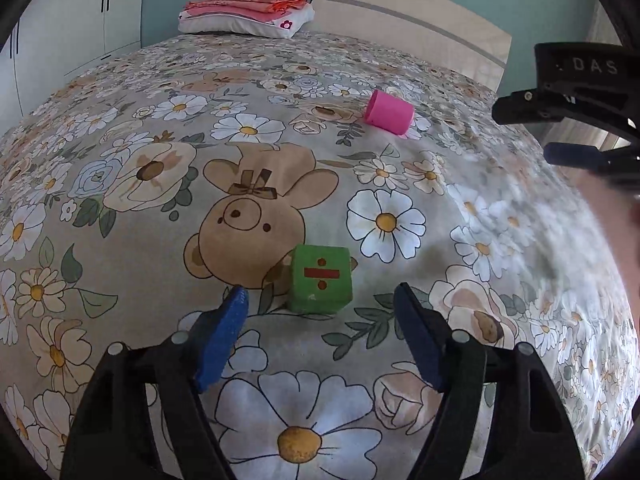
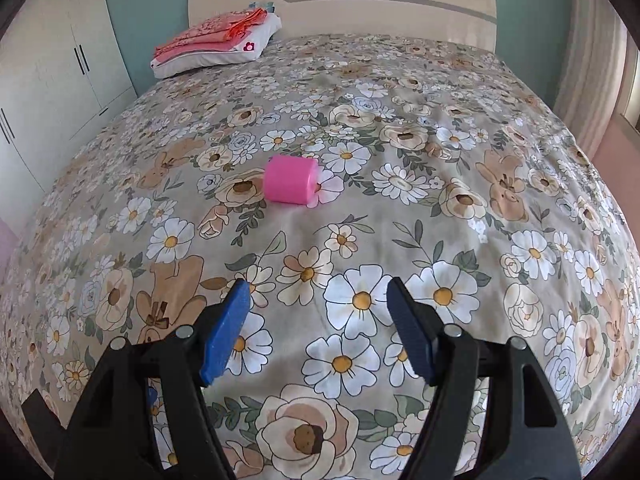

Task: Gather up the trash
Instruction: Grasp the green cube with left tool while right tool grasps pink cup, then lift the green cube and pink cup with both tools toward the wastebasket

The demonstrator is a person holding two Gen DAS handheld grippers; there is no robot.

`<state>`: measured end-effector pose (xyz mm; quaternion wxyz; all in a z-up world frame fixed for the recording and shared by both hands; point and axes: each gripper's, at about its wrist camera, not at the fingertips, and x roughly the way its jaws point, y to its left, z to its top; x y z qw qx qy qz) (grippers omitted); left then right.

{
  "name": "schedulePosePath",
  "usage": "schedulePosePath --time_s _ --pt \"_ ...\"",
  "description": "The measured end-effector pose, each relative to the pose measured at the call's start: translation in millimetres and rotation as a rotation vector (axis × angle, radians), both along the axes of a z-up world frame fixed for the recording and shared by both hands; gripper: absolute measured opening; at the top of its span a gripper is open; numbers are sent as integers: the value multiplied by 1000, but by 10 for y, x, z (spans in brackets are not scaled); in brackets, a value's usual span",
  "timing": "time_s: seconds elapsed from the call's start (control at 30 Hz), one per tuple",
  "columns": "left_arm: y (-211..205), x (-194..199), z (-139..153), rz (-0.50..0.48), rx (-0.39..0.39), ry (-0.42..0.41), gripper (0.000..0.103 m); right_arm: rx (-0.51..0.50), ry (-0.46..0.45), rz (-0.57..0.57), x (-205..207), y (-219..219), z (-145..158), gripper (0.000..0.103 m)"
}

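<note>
Lying on the flowered bedspread (image 1: 120, 208), a green cube (image 1: 320, 278) printed with a red division sign sits just ahead of the left gripper (image 1: 320, 292), whose blue jaws stand apart with nothing pressed between them. Beyond the cube, toward the headboard (image 1: 400, 20), a pink cylinder (image 2: 291, 180) rests on its side. The right gripper (image 2: 318, 284) hangs short of that cylinder, jaws spread and empty.
</note>
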<state>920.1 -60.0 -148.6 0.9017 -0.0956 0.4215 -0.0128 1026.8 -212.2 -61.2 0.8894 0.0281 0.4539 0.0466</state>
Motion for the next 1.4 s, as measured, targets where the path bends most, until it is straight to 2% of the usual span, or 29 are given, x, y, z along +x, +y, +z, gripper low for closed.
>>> schedulePosePath --time_s 0.07,0.17,0.23,0.37,0.47,0.5,0.53,0.77,0.87,0.9,0.93,1.17,1.4 --pt "15 69 -76 -9 -17 28 71 -2 21 -15 236 91 -115 71" --pt "51 120 -82 -9 -34 17 69 0 70 -21 587 247 -283 71" --pt "69 148 -78 -18 -55 12 67 -27 53 -30 765 334 -343 71" --pt "139 188 -101 -25 -107 11 61 8 47 -36 1110 429 -447 71" --pt "147 205 -125 -34 -118 11 49 31 63 -59 1346 476 -555 71" --pt "140 205 -136 -40 -118 11 38 35 74 -64 1411 496 -596 71" --pt "135 209 -150 -45 -116 14 34 35 79 -75 1473 506 -630 71" --pt "187 212 -185 -60 -135 9 33 89 115 -131 1798 555 -862 71" --pt "184 200 -184 -63 -133 4 33 65 113 -168 1850 563 -967 70" --pt "188 201 -184 -63 -134 4 33 68 113 -174 1862 553 -993 64" --pt "199 202 -184 -63 -140 5 33 74 107 -174 1866 539 -1002 55" --pt "279 219 -149 -70 -198 9 33 51 19 -196 1500 347 -826 55" --pt "288 83 55 -96 -160 -26 33 20 -8 -155 484 -11 -326 55"
